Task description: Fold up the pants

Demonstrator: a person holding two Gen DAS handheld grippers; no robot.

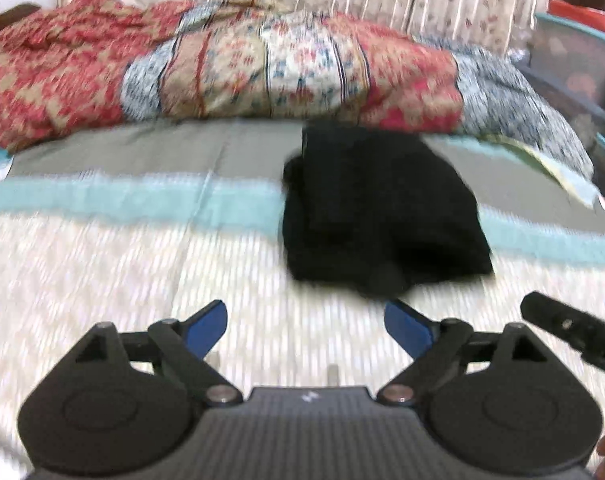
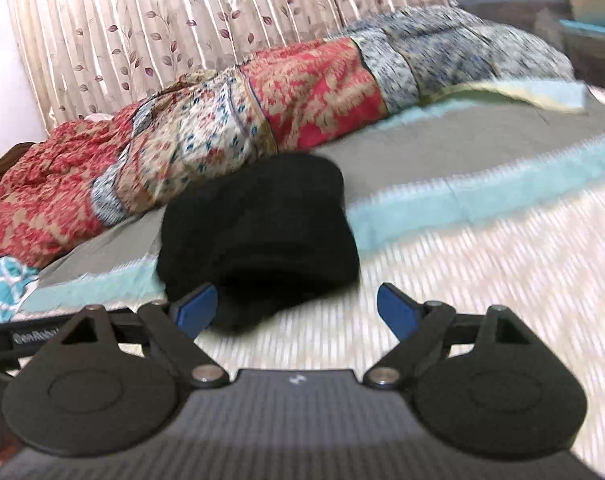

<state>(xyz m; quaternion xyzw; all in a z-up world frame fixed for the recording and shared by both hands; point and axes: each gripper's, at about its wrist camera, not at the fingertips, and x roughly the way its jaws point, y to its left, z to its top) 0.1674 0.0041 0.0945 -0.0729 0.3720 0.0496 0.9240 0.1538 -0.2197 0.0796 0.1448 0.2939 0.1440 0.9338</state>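
Observation:
The black pants [image 1: 378,208] lie folded into a compact bundle on the bed; they also show in the right wrist view [image 2: 258,236]. My left gripper [image 1: 306,330] is open and empty, just in front of the bundle and a little to its left. My right gripper [image 2: 296,314] is open and empty, close in front of the bundle, its left blue fingertip [image 2: 196,308] overlapping the bundle's near edge in view. Part of the right gripper [image 1: 570,330] shows at the right of the left wrist view. Both views are motion-blurred.
The bed sheet [image 1: 142,264] is white-patterned with teal and grey bands. A bunched red, cream and blue patterned quilt [image 1: 230,68] lies along the far side behind the pants. A pleated leaf-print curtain [image 2: 142,28] hangs behind. Storage boxes [image 1: 574,60] stand at the right.

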